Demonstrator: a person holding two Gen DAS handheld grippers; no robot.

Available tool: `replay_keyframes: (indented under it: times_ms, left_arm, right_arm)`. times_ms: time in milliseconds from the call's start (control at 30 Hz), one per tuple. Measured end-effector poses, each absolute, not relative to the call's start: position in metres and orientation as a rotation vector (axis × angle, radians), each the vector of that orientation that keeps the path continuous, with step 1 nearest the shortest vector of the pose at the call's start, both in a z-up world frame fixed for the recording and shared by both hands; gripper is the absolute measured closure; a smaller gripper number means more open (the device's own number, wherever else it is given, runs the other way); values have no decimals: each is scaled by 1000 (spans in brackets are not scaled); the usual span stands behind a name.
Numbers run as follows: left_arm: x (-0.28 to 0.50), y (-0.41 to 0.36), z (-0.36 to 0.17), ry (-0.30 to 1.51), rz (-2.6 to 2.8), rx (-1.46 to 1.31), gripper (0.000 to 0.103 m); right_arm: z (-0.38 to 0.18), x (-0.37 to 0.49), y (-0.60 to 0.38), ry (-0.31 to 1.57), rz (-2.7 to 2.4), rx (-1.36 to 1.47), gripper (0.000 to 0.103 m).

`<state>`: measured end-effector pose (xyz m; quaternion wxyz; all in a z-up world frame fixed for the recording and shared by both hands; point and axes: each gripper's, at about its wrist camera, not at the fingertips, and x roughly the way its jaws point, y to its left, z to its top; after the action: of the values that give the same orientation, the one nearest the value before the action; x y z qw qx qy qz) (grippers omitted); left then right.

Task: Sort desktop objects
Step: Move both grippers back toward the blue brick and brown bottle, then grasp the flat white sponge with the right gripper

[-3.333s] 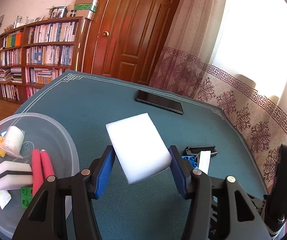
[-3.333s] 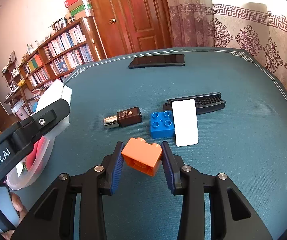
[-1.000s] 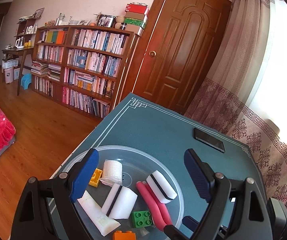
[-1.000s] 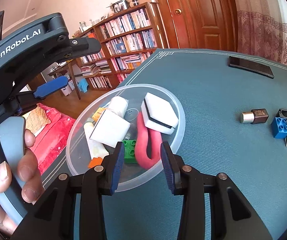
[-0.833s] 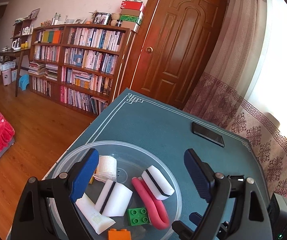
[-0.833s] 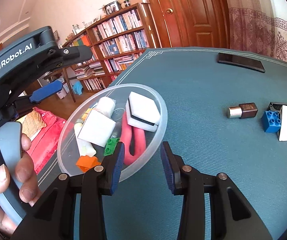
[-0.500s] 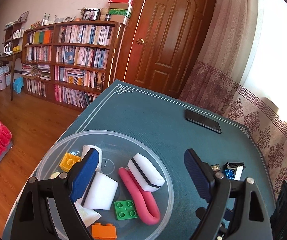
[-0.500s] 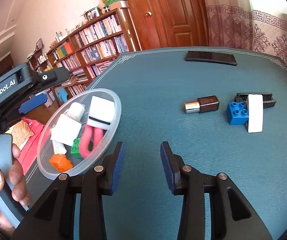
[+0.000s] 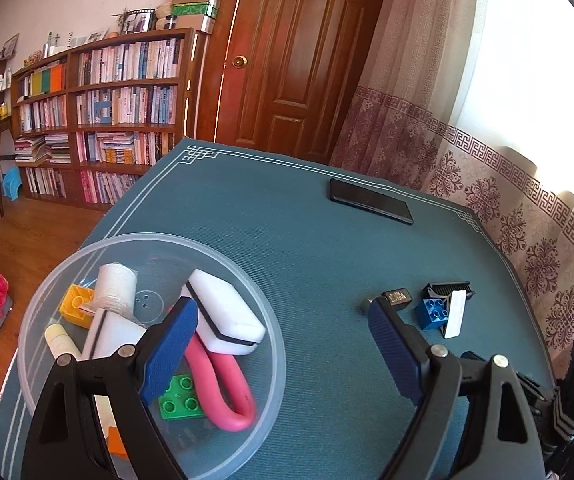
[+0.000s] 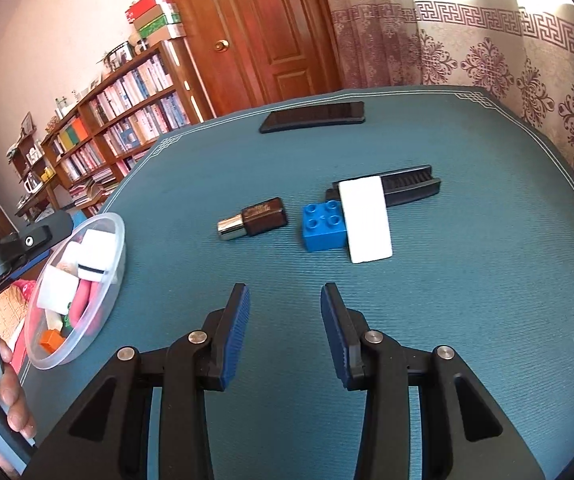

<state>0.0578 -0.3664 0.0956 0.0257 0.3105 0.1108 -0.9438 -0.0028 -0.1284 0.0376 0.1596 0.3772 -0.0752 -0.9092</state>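
both tools gape empty: the left tool (image 9: 283, 344) over the clear round plastic bowl (image 9: 275, 344) of sorted pieces, the right tool (image 10: 285, 326) above the teal tabletop (image 10: 487, 288) near the blue toy brick (image 10: 324, 227) touching a white rectangular eraser (image 10: 365, 218).

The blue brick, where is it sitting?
In the right wrist view the blue brick lies on the table, between the small brown bottle and the white block.

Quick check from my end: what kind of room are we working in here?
Most likely a home study or living room: a full wooden bookshelf, a panelled wooden door and patterned curtains surround the cloth-covered table.
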Motion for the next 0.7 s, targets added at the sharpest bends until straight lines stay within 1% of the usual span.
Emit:
replay_keyframes:
  times_ms: [367, 700]
  left_arm:
    - [44, -321, 89, 223, -2985, 1032, 13]
    - [25, -293, 72, 148, -2999, 1115, 13]
  right_arm:
    - [42, -26, -98, -232, -2686, 1062, 62]
    - [43, -53, -100, -218, -2693, 1053, 62]
